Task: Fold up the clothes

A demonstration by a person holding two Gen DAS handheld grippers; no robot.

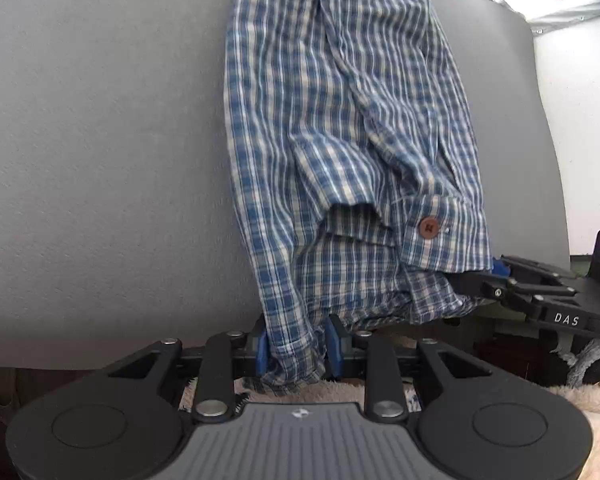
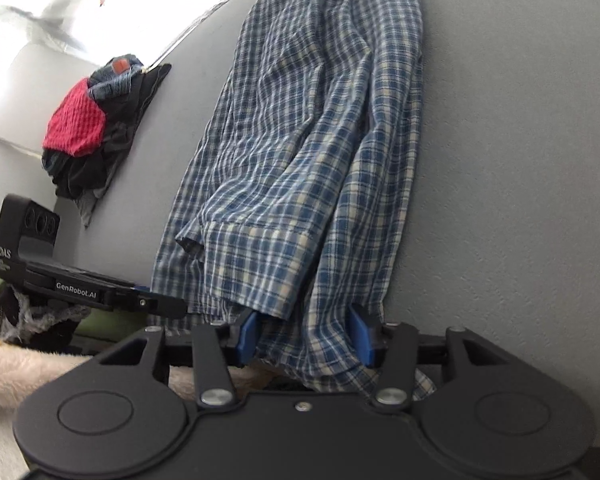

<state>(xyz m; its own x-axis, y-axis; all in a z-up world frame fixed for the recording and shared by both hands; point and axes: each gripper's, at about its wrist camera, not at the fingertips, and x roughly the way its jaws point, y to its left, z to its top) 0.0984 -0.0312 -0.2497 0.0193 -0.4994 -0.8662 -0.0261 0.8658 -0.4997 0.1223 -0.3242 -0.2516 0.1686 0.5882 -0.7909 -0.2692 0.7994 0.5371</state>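
gripping the near edge of a blue plaid shirt [image 1: 340, 120], both tools sit at the front lip of the table. left gripper [image 1: 298, 350]: jaws partly closed, blue pads pinching a bunched fold of the hem. right gripper [image 2: 304, 334]: jaws set wider, a thicker wad of the same hem filling the gap between the pads, which look pressed on it. in the left view the right tool comes in from the side with its tip buried under the cloth by a cuff with a brown button [image 1: 428, 227].

shirt position: lying lengthwise on the grey tabletop [image 1: 100, 140], running away from the camera, near end drooping off the edge into the grippers. sleeves look already turned in over the body, giving a narrow, rumpled strip.

progress, as a judgement: side folds seem done but loose; the end-over-end fold is not yet made, and wrinkles need smoothing. a heap of dark and red clothes [image 2: 96, 132] waits at the far left of the table in the right view, so more items appear left.

surface: matte grey, lightly textured, otherwise bare around the shirt. below the table edge, pale fluffy fabric [image 2: 28, 376]. beyond the table, white walls and strong glare, detail washed out.
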